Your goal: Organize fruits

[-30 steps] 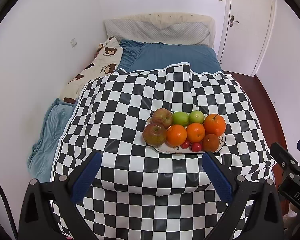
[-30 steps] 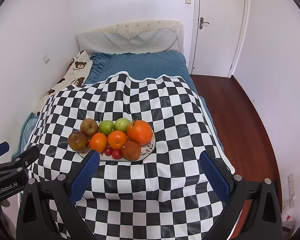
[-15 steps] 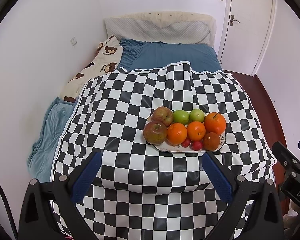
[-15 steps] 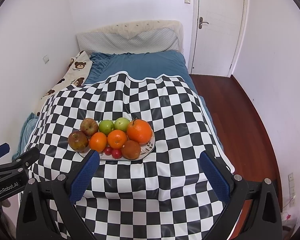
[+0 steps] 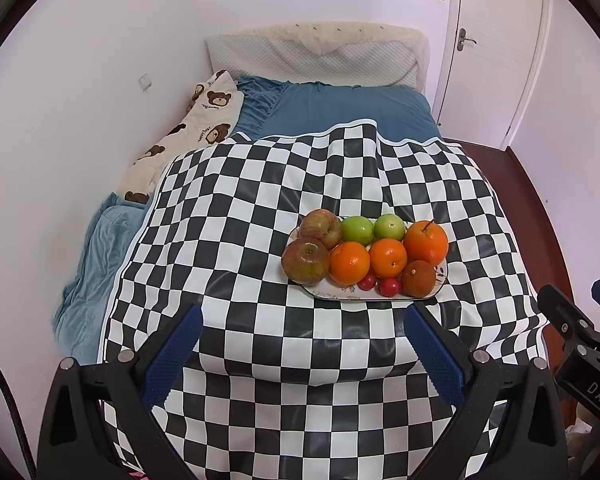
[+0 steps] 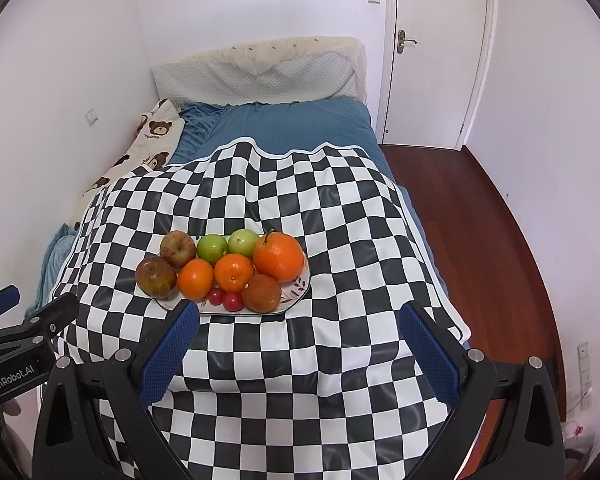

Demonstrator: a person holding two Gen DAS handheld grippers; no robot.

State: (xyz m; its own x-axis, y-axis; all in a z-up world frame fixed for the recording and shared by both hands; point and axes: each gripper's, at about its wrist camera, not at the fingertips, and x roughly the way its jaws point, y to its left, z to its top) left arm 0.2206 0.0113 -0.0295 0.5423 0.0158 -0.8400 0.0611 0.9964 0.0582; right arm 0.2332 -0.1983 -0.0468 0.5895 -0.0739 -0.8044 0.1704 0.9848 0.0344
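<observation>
Fruit heaped on an oval white plate with a leaf-pattern rim (image 5: 440,276) (image 6: 298,284), set on a black-and-white checkered cloth (image 5: 240,240) (image 6: 340,220) spread over a blue-sheeted bed (image 5: 340,108). Plate's long axis running left to right across the bed, parallel to the near edge of the cloth. Back row, left to right: reddish apple (image 5: 320,227) (image 6: 177,248), two green apples (image 5: 357,230) (image 6: 212,249), large orange with its stem pointing up (image 5: 425,242) (image 6: 278,257). Front row: darker red-green apple (image 5: 305,260) (image 6: 155,276) at the left end, two smaller oranges (image 5: 349,262) (image 6: 195,279), two small red cherry-like fruits (image 5: 389,286) (image 6: 233,301), brown round fruit (image 5: 418,278) (image 6: 261,293) at the right end. Left gripper (image 5: 303,322) released, blue-padded fingers (image 5: 172,356) spread wide above the near cloth, holding nothing. Right gripper (image 6: 298,320) likewise spread and empty, its left finger (image 6: 168,352) overlapping the plate's near rim in the right wrist view; contact impossible to judge. Bear-print pillow (image 5: 204,120) against the left wall, white door (image 6: 432,52) beyond.
</observation>
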